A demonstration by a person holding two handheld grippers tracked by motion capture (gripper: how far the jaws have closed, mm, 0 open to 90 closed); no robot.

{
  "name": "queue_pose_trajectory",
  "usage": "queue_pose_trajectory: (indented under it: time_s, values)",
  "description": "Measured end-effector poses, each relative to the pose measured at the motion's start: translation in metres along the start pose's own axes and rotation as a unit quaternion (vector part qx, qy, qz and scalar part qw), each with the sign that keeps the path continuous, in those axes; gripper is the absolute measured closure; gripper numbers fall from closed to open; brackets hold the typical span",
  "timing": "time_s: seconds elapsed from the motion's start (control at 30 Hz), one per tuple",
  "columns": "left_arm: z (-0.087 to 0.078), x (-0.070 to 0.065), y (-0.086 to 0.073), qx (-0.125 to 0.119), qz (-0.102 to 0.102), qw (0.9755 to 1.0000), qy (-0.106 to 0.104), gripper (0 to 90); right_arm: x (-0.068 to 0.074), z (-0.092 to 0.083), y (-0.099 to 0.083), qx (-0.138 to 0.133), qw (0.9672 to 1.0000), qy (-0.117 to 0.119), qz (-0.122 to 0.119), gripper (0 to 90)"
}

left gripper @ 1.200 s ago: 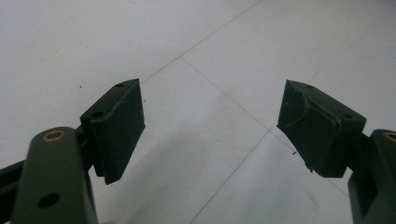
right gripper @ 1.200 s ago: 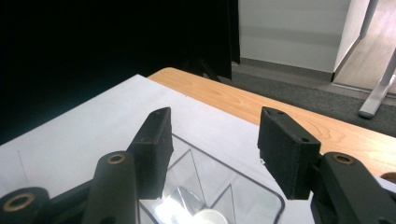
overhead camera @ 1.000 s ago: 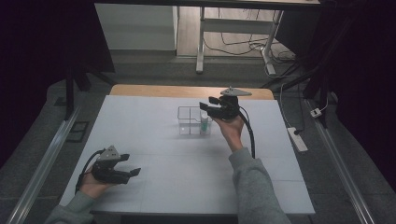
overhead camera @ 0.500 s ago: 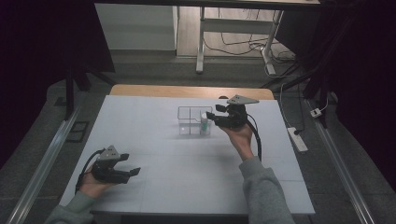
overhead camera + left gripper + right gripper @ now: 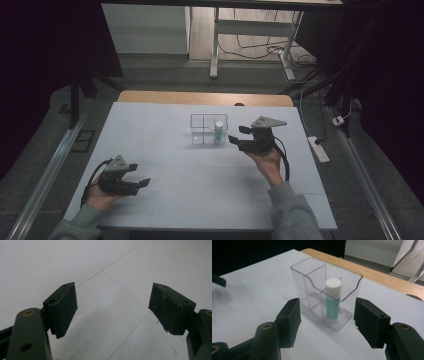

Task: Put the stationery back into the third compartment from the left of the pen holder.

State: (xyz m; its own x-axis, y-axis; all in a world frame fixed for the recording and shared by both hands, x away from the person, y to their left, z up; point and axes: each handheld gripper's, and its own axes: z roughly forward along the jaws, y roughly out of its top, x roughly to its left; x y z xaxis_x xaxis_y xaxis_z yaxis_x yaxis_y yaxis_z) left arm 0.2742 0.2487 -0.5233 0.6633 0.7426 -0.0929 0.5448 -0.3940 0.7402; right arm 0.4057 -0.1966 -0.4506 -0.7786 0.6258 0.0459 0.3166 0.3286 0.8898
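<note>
A green glue-stick-like tube with a white cap point(image 5: 333, 301) stands upright in a clear plastic compartment holder point(image 5: 352, 283) mid-table, just beyond the right gripper point(image 5: 325, 322), jaws spread, just opening, nothing between; left gripper point(image 5: 113, 308) rests apart, jaws spread, empty.

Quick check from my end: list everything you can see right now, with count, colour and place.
clear organiser: one, transparent with compartments, middle of the table towards the far edge
tube: one, green with a white cap, upright in the organiser's compartment nearest the right gripper
table: one, white top with a wooden strip along its far edge
power strip: one, white, on the floor right of the table
left gripper: one, black, jaws open and empty, near left corner of the table
right gripper: one, black, jaws have just been opening, nothing between them, beside the organiser and apart from it
</note>
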Motion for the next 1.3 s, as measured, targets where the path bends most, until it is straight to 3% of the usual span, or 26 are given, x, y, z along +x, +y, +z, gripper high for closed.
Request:
queue_pose_trajectory:
  time_s: [0.27,0.83,1.03,1.3]
  values:
    - [0.000,0.000,0.000,-0.002,0.001,1.0000,-0.002,22.3,0.011,-0.025,-0.024,0.018,0.9998,0.010,-0.006,35.4]
    - [-0.001,-0.003,0.003,-0.009,0.007,0.9999,-0.003,22.3,0.005,-0.084,-0.084,0.049,0.9986,-0.020,0.011,33.2]
    - [-0.001,-0.003,0.003,-0.009,0.009,0.9999,-0.003,22.2,0.001,-0.092,-0.097,0.055,0.9979,-0.031,0.018,33.2]
    - [-0.002,-0.003,0.003,-0.012,0.008,0.9999,-0.004,22.3,0.001,-0.092,-0.098,0.057,0.9976,-0.034,0.018,33.2]
